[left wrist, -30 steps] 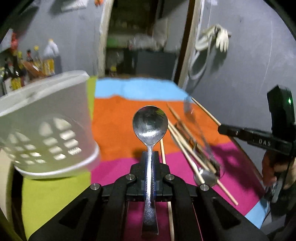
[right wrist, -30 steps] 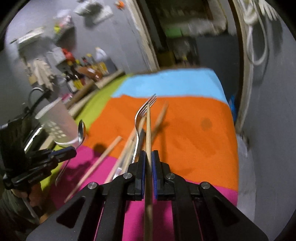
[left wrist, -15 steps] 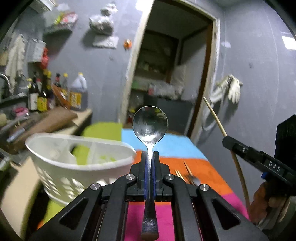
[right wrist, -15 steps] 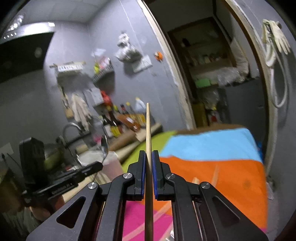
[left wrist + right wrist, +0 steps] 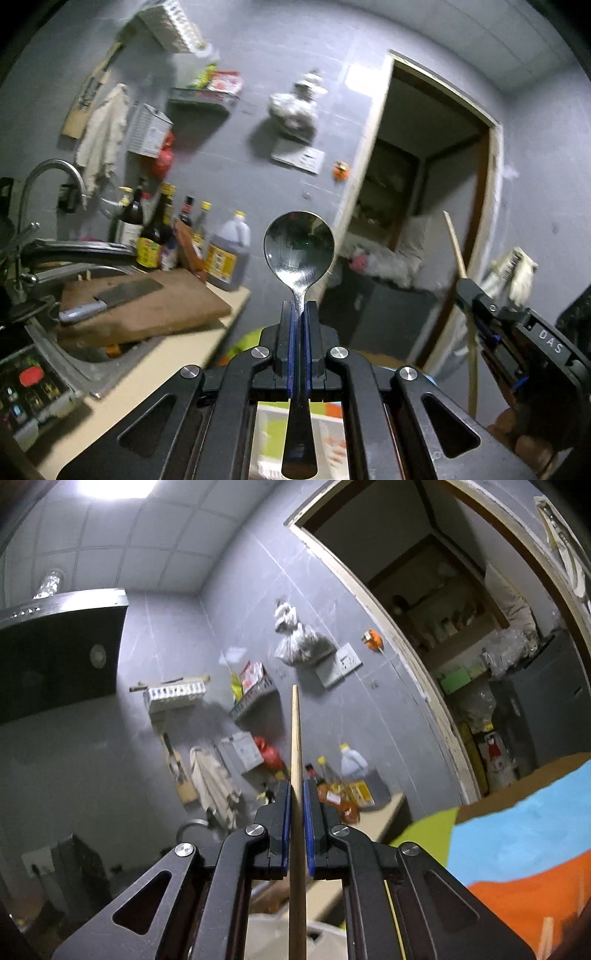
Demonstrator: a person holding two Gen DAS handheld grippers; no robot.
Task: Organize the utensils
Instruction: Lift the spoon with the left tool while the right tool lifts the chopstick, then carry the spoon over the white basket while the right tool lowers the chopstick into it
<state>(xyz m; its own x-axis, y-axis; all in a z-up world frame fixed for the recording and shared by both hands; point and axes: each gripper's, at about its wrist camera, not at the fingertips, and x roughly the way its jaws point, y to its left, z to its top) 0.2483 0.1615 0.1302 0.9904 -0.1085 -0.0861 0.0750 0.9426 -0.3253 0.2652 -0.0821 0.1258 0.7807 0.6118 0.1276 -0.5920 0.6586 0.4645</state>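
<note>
Two grips full | left gripper (image 5: 300,308) clamped on spoon (image 5: 299,254), bowl up mid-frame | right gripper (image 5: 295,794) pinching chopstick (image 5: 295,746), tip pointing up center | white basket (image 5: 280,938) bottom edge

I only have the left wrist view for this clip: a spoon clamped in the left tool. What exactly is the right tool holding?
Observer: The right tool is shut on a single wooden chopstick, tip pointing up past the pads.
Reviewer: Is the basket under it?
Observer: A white basket rim shows low in the right wrist view, directly below the chopstick's lower end.
Reviewer: Anything else there I can't see?
Observer: A black range hood on the wall at upper left.
</note>
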